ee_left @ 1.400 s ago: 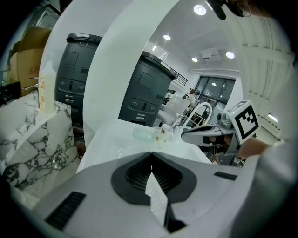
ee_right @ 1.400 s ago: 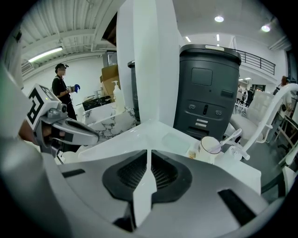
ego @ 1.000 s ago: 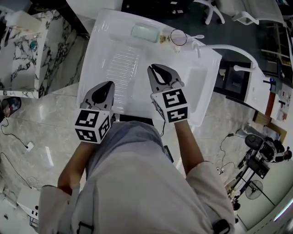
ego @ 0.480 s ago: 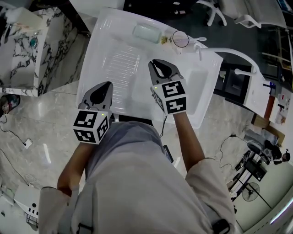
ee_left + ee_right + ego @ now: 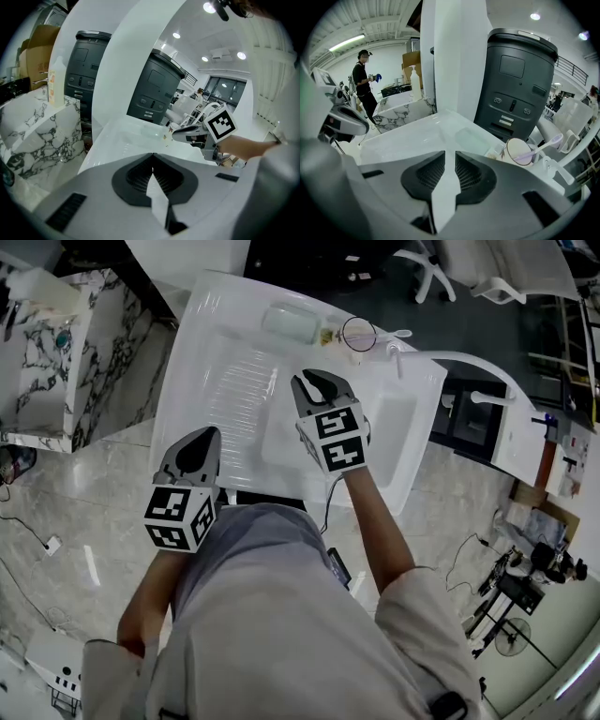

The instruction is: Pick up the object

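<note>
White sink (image 5: 217,343): right gripper (image 5: 315,382) slants down over its basin, jaws just parting, nothing between them; left gripper (image 5: 204,435) tilts at its near edge, jaws together.

Marbled cabinet (image 5: 66,371), dark grey bin (image 5: 520,79)

Two claws (image 5: 211,432) (image 5: 305,379), one cup (image 5: 357,334), one toothbrush (image 5: 396,333), one washbasin (image 5: 211,352)

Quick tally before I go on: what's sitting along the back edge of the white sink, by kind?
Pale green block: 1
Cup: 1
Toothbrush, standing in the cup: 1
Small yellowish item, too small to identify: 1
Total: 4
</note>
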Action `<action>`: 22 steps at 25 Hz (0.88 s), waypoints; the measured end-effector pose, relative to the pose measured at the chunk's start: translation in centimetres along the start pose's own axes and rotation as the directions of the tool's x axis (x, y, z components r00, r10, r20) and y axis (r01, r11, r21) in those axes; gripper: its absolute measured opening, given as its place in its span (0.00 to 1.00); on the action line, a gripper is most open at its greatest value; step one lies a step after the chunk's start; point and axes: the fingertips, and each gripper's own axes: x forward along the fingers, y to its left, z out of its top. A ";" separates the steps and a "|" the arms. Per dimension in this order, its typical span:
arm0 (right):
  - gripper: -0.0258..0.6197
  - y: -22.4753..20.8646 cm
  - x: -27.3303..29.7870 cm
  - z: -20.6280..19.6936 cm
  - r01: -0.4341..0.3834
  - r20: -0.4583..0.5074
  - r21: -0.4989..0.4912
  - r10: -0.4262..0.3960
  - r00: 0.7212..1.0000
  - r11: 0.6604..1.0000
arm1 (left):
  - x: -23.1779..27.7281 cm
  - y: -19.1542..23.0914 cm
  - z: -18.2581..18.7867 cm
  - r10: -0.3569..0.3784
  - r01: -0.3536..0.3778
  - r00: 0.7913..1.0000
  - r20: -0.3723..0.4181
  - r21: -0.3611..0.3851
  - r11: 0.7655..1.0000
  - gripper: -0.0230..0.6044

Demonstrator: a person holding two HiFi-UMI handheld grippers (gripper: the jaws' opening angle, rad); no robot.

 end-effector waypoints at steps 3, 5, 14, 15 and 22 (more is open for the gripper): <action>0.14 -0.5 0.6 -0.1 0.006 -0.002 -0.020 -0.006 1.000 1.000 | 0.1 0.0 0.0 0.005 -0.005 1.000 0.002 -0.004 1.000 0.04; 0.17 -0.7 1.1 -0.1 0.009 -0.005 -0.037 -0.009 1.000 0.999 | 0.1 0.1 -0.1 0.009 -0.009 1.000 0.002 -0.006 1.000 0.04; 0.19 -1.6 3.2 -0.9 0.070 -0.048 -0.147 -0.078 0.996 0.987 | 0.0 0.4 -0.3 0.030 -0.030 1.000 0.000 -0.016 0.999 0.04; 0.19 -1.7 3.3 -1.0 0.074 -0.054 -0.154 -0.083 0.995 0.985 | 0.0 0.4 -0.3 0.031 -0.031 1.000 0.000 -0.017 0.999 0.04; 0.21 -2.4 4.6 -1.1 0.121 -0.072 -0.280 -0.147 0.987 0.952 | -0.2 0.6 -0.3 0.042 -0.042 0.999 -0.002 -0.027 0.999 0.04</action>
